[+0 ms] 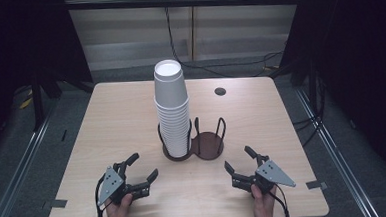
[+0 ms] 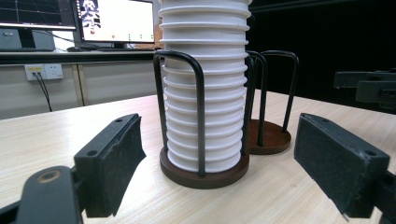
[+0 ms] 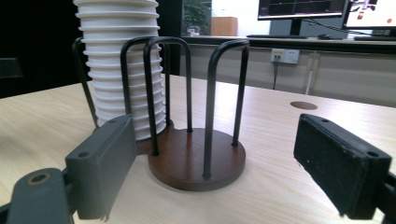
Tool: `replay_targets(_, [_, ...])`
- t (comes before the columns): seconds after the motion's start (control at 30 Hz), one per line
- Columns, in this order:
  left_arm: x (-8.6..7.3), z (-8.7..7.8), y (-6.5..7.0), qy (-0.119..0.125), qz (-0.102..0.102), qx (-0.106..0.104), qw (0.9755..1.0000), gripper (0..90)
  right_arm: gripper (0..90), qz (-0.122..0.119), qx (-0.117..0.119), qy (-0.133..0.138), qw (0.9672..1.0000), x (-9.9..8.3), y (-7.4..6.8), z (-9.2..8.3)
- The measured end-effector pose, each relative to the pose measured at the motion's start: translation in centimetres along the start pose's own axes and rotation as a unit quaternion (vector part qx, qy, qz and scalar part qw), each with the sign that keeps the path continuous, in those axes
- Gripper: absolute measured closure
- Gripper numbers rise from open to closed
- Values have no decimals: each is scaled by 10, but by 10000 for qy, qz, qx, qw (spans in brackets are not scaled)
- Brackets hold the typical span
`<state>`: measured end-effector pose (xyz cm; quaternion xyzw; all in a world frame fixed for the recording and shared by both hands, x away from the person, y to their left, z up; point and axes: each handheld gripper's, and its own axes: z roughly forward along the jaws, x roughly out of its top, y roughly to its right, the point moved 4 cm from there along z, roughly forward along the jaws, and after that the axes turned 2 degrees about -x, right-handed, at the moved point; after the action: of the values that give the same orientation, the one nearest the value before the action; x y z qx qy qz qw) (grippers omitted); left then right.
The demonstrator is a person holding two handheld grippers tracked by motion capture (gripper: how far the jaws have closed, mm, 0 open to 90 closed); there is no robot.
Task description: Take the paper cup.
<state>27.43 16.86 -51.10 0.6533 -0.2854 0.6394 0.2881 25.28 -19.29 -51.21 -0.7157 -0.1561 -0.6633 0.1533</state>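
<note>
Nearest the person, two hands are resting at the front edge of the pale wooden desk (image 1: pixel 106 123), each holding black two-jaw tongs. The left tongs (image 1: pixel 145 167) are sitting low over the desk with their jaws standing wide apart and gripping nothing; the right tongs (image 1: pixel 237 157) are doing the same, jaws spread and nothing between them. Both are pointing inward toward the middle of the desk, well apart from each other.

Beyond them, between the two, a dark brown wooden double cup holder with black wire hoops (image 1: pixel 209 146) is standing upright on the desk. Its left round base is carrying a tall stack of white ribbed paper cups (image 1: pixel 172 109), nested and rising well above the hoops; its right base is showing bare wood. In the left gripper view the stack is standing just ahead between the open pads.

Farther back, a small dark round grommet hole (image 1: pixel 220 91) is sitting in the desk near its far edge
</note>
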Motion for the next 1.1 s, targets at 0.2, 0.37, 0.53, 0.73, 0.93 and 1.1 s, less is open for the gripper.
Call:
replay_targets(0.2, [0,0,0,-4,3,-3,10000,156,124,41,-84,6,10000,0,1,-1])
replay_targets(0.37, [0,0,0,-4,2,-2,10000,156,130,112,-85,-67,9999,0,2,0])
replay_targets(0.53, [0,0,0,-3,4,-3,10000,156,186,129,-51,-289,9995,1,1,1])
replay_targets(0.73, [0,0,0,-1,2,-3,10000,156,228,63,258,-458,9986,8,-3,-1])
replay_targets(0.93, [0,0,0,-2,2,-3,10000,156,247,356,705,-460,9958,21,-3,-4])
replay_targets(1.1, [0,0,0,-21,0,-7,10000,156,250,463,960,-614,9924,25,-5,-3])
